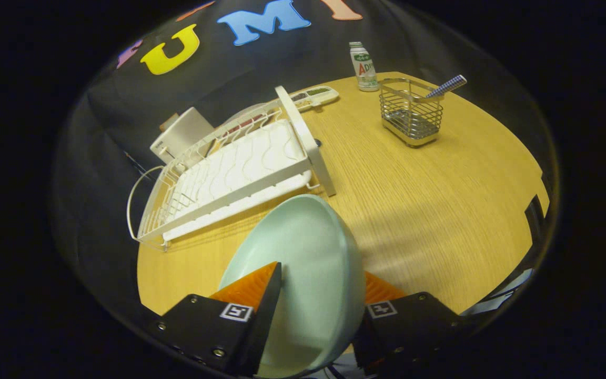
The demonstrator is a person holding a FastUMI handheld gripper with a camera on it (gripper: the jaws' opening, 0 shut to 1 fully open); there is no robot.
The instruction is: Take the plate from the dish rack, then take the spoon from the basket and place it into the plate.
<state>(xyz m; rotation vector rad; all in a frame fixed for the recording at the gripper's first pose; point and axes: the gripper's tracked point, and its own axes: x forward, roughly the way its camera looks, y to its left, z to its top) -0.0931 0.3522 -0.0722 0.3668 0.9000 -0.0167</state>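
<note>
Gripper view
Tongs: your tongs [311, 295] were clamped on the plate, 1 orange finger [253, 287] against its hollow face and the other [382, 289] against its back, both pressing.
Plate: the pale green plate [308, 273] stood on edge between the 2 fingers, tilted, its rim reaching forward toward the near end of the dish rack. It was out of the rack; you could not tell whether its lower edge touched the bench.
Dish rack: the white dish rack [229, 173] lay just beyond the plate, on the left part of the bench, with nothing standing in the slots you could see. Its white end panel [305, 139] rose on the side nearest the basket.
Basket: the wire basket [411, 113] stood well beyond the fingers, on the far right of the bench, well apart from the rack.
Spoon: the spoon [447, 87] sat in the basket, its checked handle leaning out over the rim away from the rack. Its bowl was hidden inside the wires.
Bottle: 1 small white bottle [363, 67] stood upright near the basket, at the far edge of the bench.
White box: a white box [182, 136] sat behind the rack's far side.
Flat device: a flat white device [316, 96] lay beyond the rack's end panel.
Bench: the wooden bench [440, 210] carried all of these.
</note>
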